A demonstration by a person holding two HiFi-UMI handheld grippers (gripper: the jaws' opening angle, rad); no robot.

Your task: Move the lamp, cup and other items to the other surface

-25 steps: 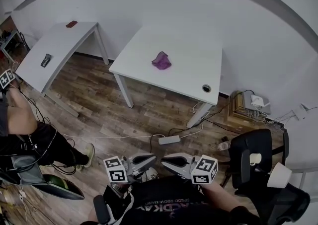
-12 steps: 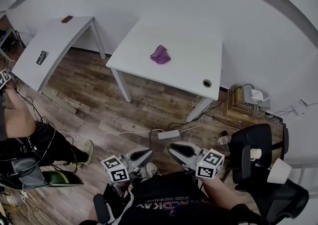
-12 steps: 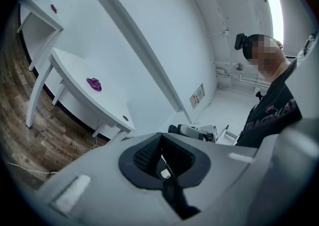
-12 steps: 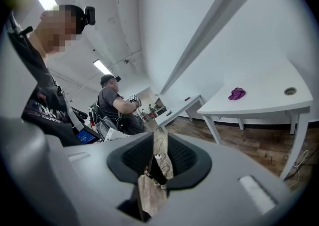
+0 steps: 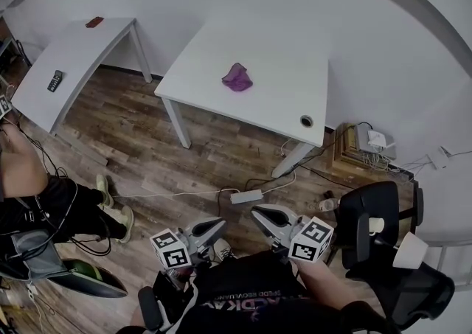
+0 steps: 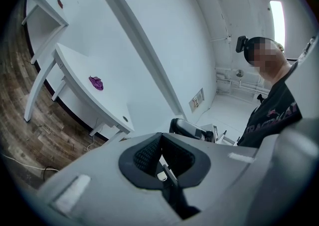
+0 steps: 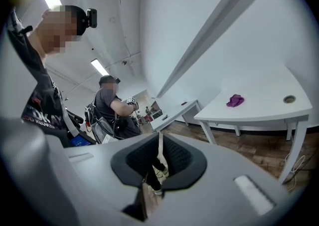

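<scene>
A: Why are the left gripper (image 5: 218,225) and right gripper (image 5: 257,212) empty?
B: Nothing is picked up yet, I think. The left fingers are nearly together, and the right ones have just been closing on air. The lamp (image 5: 411,251) and cup (image 5: 377,226) wait on the chair (image 5: 369,203), with both grippers left of it.

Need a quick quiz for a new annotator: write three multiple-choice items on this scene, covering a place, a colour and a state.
1. Where is the lamp?
A. on the floor
B. on the black chair
C. on a shelf

2. What colour is the cloth?
A. purple
B. green
C. yellow

3. How is the left gripper?
A. wide open
B. shut on the cloth
C. shut and empty

Answers:
1. B: the lamp's white shade sits on the black chair at the right of the head view.
2. A: the crumpled cloth shows purple in all three views.
3. C: the left gripper view shows its jaws together with nothing between them.
</scene>
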